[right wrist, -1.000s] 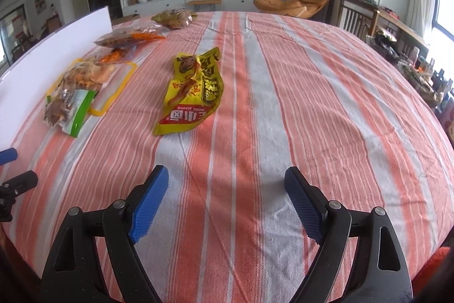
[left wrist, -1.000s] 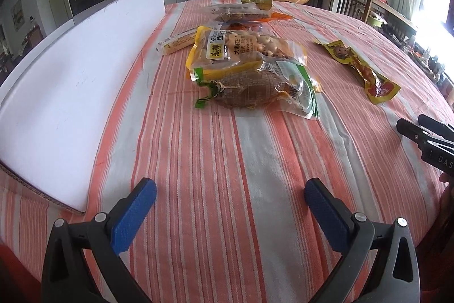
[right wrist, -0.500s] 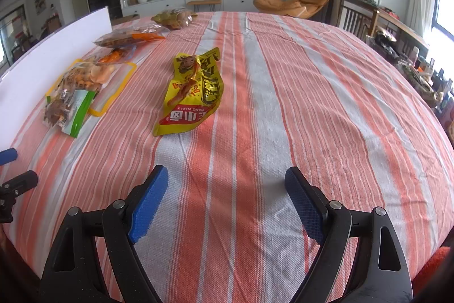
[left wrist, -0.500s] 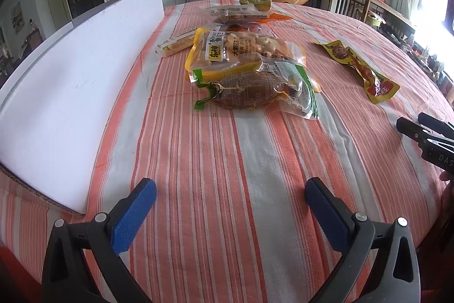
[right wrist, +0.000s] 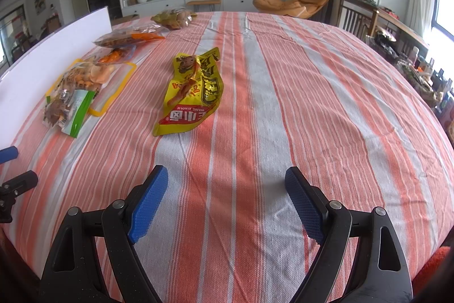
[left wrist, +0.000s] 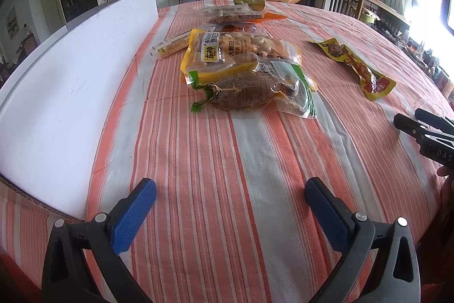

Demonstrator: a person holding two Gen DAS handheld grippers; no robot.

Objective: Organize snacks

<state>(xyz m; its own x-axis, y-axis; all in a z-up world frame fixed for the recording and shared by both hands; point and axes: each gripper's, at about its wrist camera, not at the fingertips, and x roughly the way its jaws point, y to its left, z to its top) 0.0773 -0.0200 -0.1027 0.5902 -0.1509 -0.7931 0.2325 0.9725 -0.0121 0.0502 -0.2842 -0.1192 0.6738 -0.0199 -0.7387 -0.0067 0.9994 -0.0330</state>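
Note:
Several snack packs lie on the striped tablecloth. In the left wrist view a clear pack with green edges (left wrist: 252,91) lies nearest, partly on a yellow-rimmed bag (left wrist: 238,50), with a small yellow stick pack (left wrist: 171,46) to its left and more packs (left wrist: 238,14) behind. A long yellow pouch (left wrist: 354,67) lies apart to the right; it also shows in the right wrist view (right wrist: 195,91). My left gripper (left wrist: 229,206) is open and empty above the cloth. My right gripper (right wrist: 225,198) is open and empty, short of the yellow pouch.
A large white board (left wrist: 68,70) lies along the table's left side. The striped cloth (right wrist: 326,93) covers the table. Chairs (right wrist: 354,19) and cluttered furniture stand beyond the right edge. The left gripper's tip (right wrist: 8,155) shows at the right view's left edge.

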